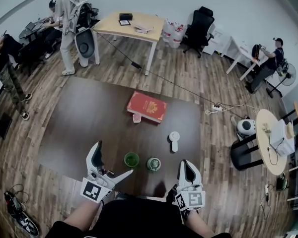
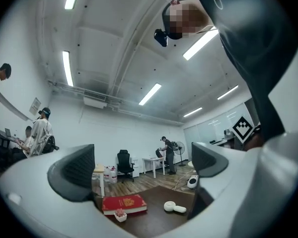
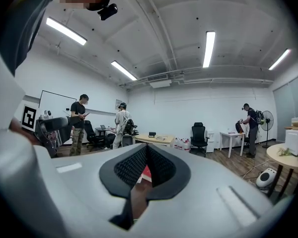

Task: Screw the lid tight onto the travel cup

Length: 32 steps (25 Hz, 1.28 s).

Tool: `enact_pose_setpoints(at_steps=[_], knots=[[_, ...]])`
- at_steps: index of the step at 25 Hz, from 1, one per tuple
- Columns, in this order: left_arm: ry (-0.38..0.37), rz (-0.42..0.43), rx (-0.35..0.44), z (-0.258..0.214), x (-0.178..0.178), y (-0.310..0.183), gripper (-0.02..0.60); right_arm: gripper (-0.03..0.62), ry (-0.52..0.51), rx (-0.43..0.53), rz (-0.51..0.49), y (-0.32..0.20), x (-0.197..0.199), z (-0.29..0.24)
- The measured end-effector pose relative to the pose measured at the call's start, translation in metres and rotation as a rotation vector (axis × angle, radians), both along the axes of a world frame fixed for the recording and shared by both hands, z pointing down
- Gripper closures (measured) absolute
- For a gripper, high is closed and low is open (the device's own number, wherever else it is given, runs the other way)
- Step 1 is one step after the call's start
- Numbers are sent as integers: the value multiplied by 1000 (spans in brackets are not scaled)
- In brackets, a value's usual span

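Travel cup point(image 1: 131, 159) needs steadying first. Your left gripper point(image 1: 114, 157) hangs just left of it, spread wide and empty, so close squarely on the cup's wall, not its rim. Your right gripper point(image 1: 187, 166) is pinched together on nothing, right of the cup, beyond what looks like the lid point(image 1: 153, 163); open it before reaching. Both point forward, about level, low over the worktop point(image 1: 89, 123).

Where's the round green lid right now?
Head view, lower centre: the round green lid lies on the dark brown tabletop near its front edge, just right of the green travel cup, between the left gripper and the right gripper.
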<state>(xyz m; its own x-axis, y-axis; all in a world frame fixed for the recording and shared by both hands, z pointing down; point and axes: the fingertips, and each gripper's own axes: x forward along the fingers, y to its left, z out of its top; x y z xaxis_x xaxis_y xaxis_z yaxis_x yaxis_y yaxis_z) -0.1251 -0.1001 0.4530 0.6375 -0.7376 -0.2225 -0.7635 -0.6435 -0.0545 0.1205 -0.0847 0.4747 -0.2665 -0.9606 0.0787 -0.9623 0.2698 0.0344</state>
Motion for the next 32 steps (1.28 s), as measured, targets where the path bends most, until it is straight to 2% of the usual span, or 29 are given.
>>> enact_pose_setpoints(at_steps=[2, 3, 4, 6, 10, 12, 15, 19, 28, 32], knots=[[-29, 10, -47, 13, 7, -2, -6, 584, -39, 6, -25, -4, 0, 0], [-45, 17, -62, 19, 11, -3, -6, 213, -69, 0, -47, -9, -2, 1], [-65, 26, -83, 28, 15, -3, -6, -7, -92, -18, -70, -14, -4, 3], [-88, 47, -141, 51, 25, -4, -6, -7, -84, -52, -95, -21, -5, 7], [-115, 83, -271, 116, 43, -8, -6, -6, -66, -89, -80, -28, 5, 19], [-149, 103, -307, 161, 53, -13, -6, -6, -55, -121, -74, -31, 9, 32], [-244, 126, -325, 234, 64, -24, -6, -6, -10, -186, -78, -33, 8, 62], [-271, 104, -428, 308, 70, -40, -6, -6, 46, -325, -108, -33, 2, 126], [-324, 123, -485, 380, 94, -78, -4, -6, 140, -619, -216, -46, -27, 299], [-364, 122, -545, 402, 93, -82, 141, -4, 161, -714, -220, -56, -36, 357]])
